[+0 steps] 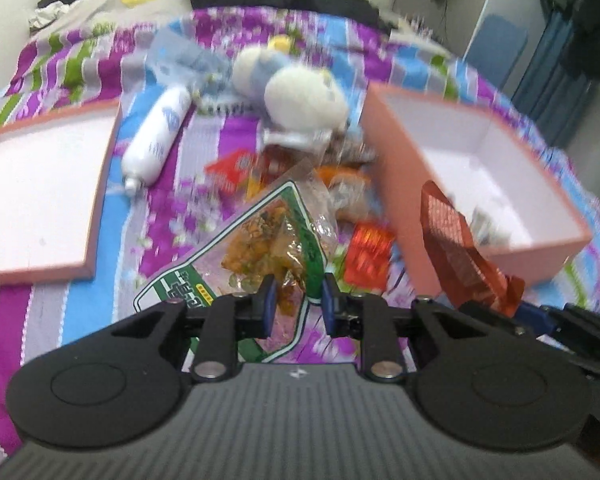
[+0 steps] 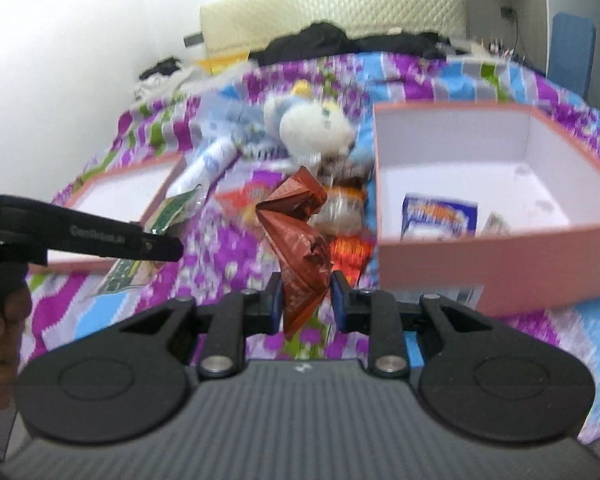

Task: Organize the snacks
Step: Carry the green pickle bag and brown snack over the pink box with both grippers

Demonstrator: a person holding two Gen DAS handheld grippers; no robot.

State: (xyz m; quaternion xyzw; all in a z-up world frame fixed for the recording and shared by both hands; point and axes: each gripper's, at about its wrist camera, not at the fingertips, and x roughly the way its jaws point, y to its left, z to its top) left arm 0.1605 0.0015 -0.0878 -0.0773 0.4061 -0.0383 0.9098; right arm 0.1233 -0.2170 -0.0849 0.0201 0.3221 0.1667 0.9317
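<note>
The left gripper [image 1: 299, 300] pinched a green-bordered snack bag [image 1: 260, 240] above the bedspread [image 1: 204, 152]. The right gripper [image 2: 305, 300] clamped a red-brown wrapper [image 2: 300, 248], with the pink box [image 2: 500, 264] at two o'clock. Only the right wrist view showed a blue packet [image 2: 440, 216] inside that box; only the left showed the whole box lid [image 1: 40, 196] at nine o'clock.

A white plush toy [image 1: 304, 96] and white bottle [image 1: 156, 136] lie on the striped bedspread [image 1: 228, 136].
</note>
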